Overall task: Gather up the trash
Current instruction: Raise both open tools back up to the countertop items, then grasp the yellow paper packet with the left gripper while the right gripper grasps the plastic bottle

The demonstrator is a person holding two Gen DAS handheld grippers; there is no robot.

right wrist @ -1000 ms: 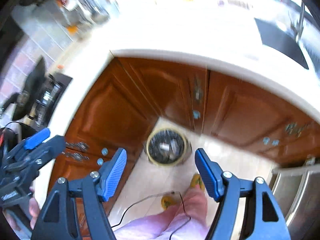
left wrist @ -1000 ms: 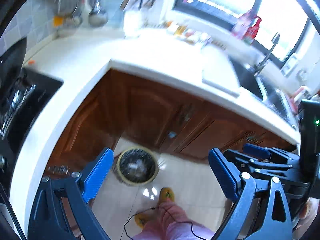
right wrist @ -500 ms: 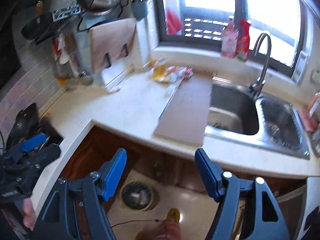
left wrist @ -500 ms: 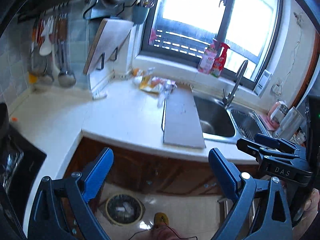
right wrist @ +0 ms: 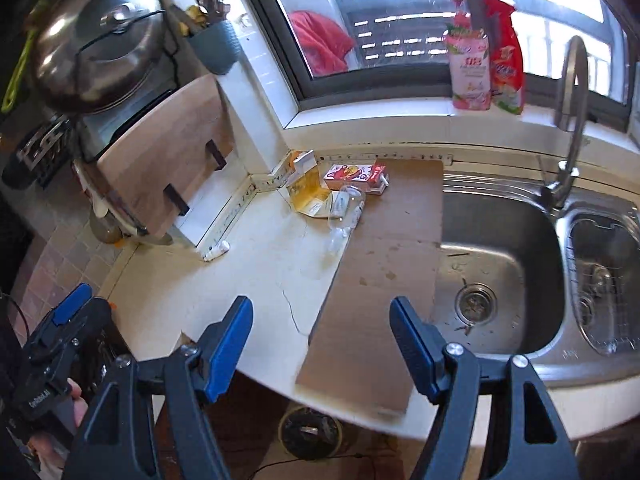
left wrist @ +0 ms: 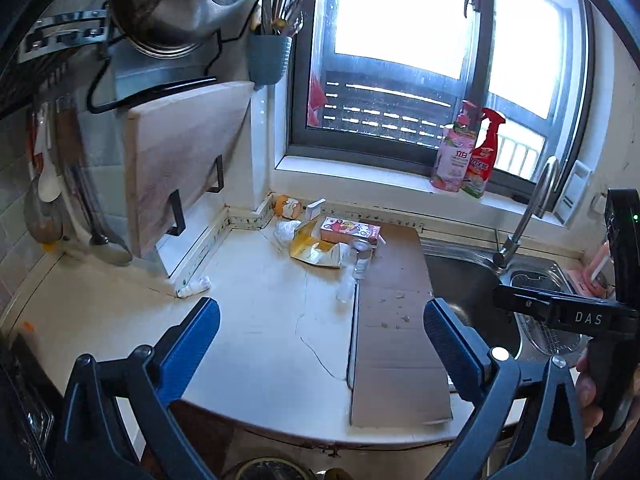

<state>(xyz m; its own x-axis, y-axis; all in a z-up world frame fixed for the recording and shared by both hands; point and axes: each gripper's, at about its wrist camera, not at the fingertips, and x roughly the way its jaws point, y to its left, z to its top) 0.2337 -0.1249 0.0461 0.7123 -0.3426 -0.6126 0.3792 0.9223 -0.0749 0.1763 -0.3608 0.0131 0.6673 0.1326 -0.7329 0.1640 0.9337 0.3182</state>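
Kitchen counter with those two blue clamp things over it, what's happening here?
A person is clearing rubbish, holding a blue-padded left tool and right tool. Both are open and empty above the white counter; the left jaws have just been widening. A pile of litter waits by the window: a pink drink carton, a torn yellow wrapper and a clear plastic bottle. The round waste bin sits on the floor below.

Steel sink (right wrist: 500,264) beside cardboard sheet (right wrist: 384,248) (two bottles (right wrist: 486,56) on sill)
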